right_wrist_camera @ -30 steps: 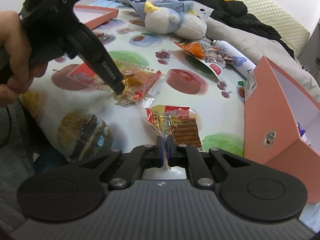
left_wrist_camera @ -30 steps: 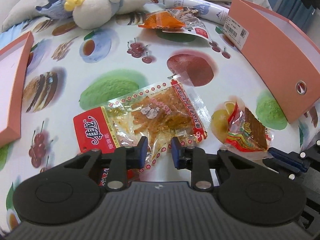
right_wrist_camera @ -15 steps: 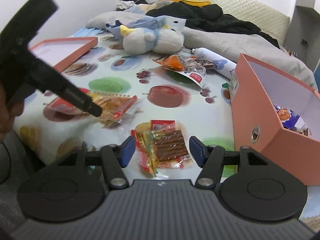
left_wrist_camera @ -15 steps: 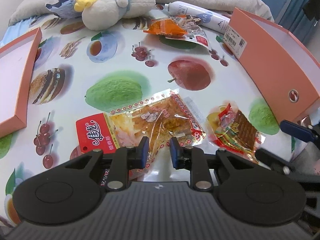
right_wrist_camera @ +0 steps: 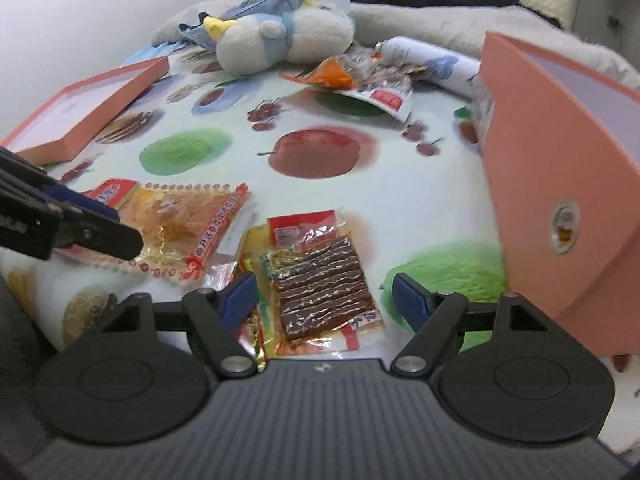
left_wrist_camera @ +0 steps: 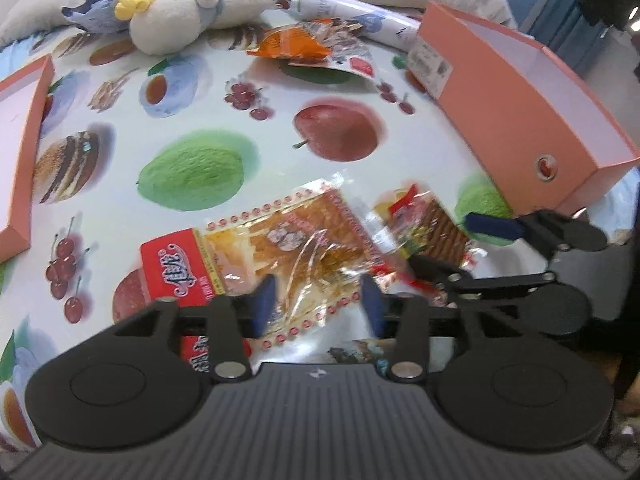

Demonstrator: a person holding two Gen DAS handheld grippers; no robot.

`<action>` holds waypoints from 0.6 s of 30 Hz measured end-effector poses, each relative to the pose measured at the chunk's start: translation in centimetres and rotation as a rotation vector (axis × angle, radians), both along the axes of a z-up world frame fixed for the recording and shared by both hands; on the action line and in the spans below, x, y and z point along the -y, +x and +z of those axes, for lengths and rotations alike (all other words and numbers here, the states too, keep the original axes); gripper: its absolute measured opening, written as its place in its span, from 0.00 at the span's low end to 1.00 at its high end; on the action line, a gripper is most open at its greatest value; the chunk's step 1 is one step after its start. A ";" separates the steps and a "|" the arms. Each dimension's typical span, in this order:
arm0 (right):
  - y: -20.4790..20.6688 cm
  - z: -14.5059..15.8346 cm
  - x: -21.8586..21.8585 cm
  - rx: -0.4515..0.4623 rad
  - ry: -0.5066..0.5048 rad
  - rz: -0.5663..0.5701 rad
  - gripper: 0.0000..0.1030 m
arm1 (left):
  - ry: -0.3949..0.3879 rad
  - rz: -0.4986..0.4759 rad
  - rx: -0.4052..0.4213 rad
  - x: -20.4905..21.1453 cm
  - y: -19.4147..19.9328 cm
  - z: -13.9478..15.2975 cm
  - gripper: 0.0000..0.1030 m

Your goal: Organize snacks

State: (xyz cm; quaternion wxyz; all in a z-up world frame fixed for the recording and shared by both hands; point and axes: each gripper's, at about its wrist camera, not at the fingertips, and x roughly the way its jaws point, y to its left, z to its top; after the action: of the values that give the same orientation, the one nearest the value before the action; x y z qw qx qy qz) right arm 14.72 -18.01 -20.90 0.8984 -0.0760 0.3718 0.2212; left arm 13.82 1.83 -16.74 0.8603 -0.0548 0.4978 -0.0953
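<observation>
Two tools are seen over a fruit-printed cloth (left_wrist_camera: 248, 152) spread on a bed. Well to the left of the left tool (left_wrist_camera: 318, 300) and farther out, an orange box lid (left_wrist_camera: 24, 184) lies flat on the cloth. The left tool's jaws are opening; a clear packet of pale orange strips with a red end (left_wrist_camera: 256, 248) lies on the cloth with its near edge between the blue pads (left_wrist_camera: 264, 300), which are not pressed on it. Ahead of that tool, at the far edge of the cloth, a plush bird (left_wrist_camera: 192, 4) is seen, and to its right an orange snack bag (left_wrist_camera: 296, 42) rests on a clear pouch with a red label (left_wrist_camera: 356, 60), beside a white tube (left_wrist_camera: 352, 14).

Just right of the left tool, the right tool (right_wrist_camera: 326, 300) is held low over a packet of dark ridged strips (right_wrist_camera: 320, 284). Its jaws are opening too, standing wide apart with the packet lying between and beneath them, untouched. In the right wrist view the left tool (right_wrist_camera: 96, 228) is seen to the left, over the pale packet (right_wrist_camera: 180, 220).

Right of both tools stands an open orange box (right_wrist_camera: 552, 184) with a round hole in its front; a few wrappers can be glimpsed through the hole, though what they are cannot be told.
</observation>
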 end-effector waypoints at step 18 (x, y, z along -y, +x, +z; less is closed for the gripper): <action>-1.2 0.4 -0.3 -0.006 -0.044 0.035 0.55 | 0.045 0.104 -0.154 2.7 6.5 -3.2 0.99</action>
State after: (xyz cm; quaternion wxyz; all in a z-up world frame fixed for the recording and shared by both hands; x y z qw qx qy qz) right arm 13.50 -17.68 -20.54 0.8914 -0.1014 0.3778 0.2290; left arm 20.37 -0.85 -19.93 0.8241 -0.0685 0.5611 -0.0349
